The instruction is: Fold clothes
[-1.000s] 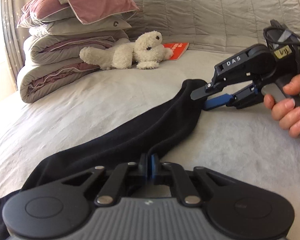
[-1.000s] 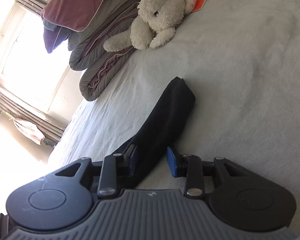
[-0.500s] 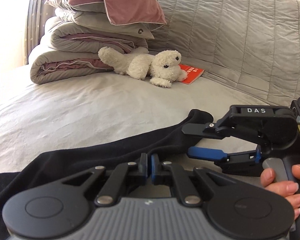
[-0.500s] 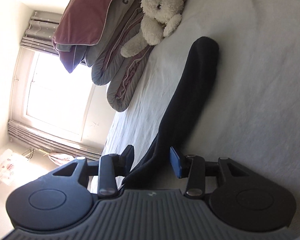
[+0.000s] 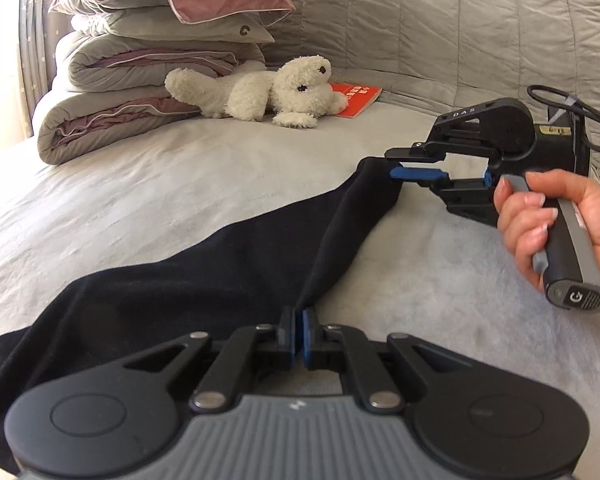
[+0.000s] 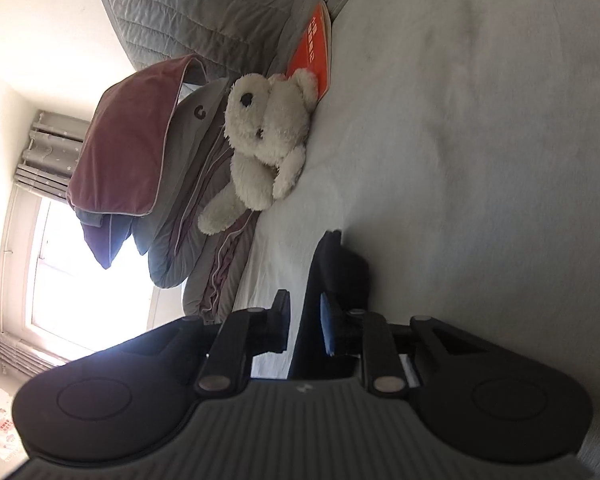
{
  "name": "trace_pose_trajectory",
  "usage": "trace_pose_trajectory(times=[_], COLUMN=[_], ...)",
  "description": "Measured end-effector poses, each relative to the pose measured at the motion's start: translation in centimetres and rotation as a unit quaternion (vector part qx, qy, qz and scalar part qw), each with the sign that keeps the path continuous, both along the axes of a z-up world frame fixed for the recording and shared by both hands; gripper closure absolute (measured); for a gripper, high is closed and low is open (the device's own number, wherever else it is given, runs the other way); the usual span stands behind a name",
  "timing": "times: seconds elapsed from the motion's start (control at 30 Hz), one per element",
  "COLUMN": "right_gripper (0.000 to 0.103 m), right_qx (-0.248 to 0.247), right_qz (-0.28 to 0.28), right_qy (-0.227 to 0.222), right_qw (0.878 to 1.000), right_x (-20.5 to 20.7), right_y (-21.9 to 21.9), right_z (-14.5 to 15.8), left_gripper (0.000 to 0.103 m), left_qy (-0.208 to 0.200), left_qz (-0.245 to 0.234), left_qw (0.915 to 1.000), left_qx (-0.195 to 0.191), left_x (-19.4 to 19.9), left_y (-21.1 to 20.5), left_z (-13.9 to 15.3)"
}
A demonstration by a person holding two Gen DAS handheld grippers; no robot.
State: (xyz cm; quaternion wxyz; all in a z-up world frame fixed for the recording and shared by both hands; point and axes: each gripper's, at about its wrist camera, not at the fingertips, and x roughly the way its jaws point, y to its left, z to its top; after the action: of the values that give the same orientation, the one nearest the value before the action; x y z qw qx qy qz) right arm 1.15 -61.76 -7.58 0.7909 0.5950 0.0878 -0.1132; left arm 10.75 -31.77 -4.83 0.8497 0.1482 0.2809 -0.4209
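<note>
Now | left gripper jaws clamp black garment | right gripper jaws parted, sleeve between

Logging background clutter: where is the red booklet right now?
In the left wrist view the booklet lies flat at the far end of the bed, against the quilted headboard, just right of the plush toy's head.

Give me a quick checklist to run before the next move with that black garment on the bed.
1. Left hand-held gripper clamped on the black garment: ok.
2. Right hand-held gripper closed on the sleeve end: not ok, jaws open around it.
3. Sleeve lies between the right fingers: ok.
4. Plush toy and red booklet apart from the garment: ok.
5. Garment lying flat: cannot tell, part out of view.
</note>
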Motion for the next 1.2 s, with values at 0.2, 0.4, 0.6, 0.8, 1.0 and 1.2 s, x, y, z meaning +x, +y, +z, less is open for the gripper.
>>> trace_pose_trajectory(times=[0.2,0.4,0.6,0.8,1.0,1.2], right_gripper=[0.077,0.063,0.092,0.093,0.090,0.072], right_qx=[-0.096,-0.229,-0.305,-0.372,-0.394,-0.373], right_qz=[0.015,0.079,0.157,0.175,0.196,0.180], right_qy=[0.096,0.161,0.192,0.264,0.323,0.306], right_qw=[0.991,0.957,0.919,0.873,0.838,0.857], right_x=[-0.4,2.2,5.5,4.5,3.9,1.8], right_y=[-0.1,0.3,0.1,1.1,0.9,-1.0], right_z=[2.0,3.2,3.4,7.7,8.6,8.4], left_gripper=[0.100,0.099,0.100,0.100,0.098,0.078], left_qy=[0.013,0.014,0.006,0.003,0.025,0.036], left_qz=[0.021,0.019,0.006,-0.030,-0.067,-0.071], left_qw=[0.9996,0.9997,1.0000,0.9995,0.9971,0.9968], left_qx=[-0.016,-0.010,-0.001,-0.009,0.025,0.001], left_x=[0.7,0.8,0.5,0.1,-0.1,0.0], left_y=[0.3,0.2,0.0,0.3,-0.5,0.4], left_z=[0.5,0.6,0.8,1.7,0.8,1.9])
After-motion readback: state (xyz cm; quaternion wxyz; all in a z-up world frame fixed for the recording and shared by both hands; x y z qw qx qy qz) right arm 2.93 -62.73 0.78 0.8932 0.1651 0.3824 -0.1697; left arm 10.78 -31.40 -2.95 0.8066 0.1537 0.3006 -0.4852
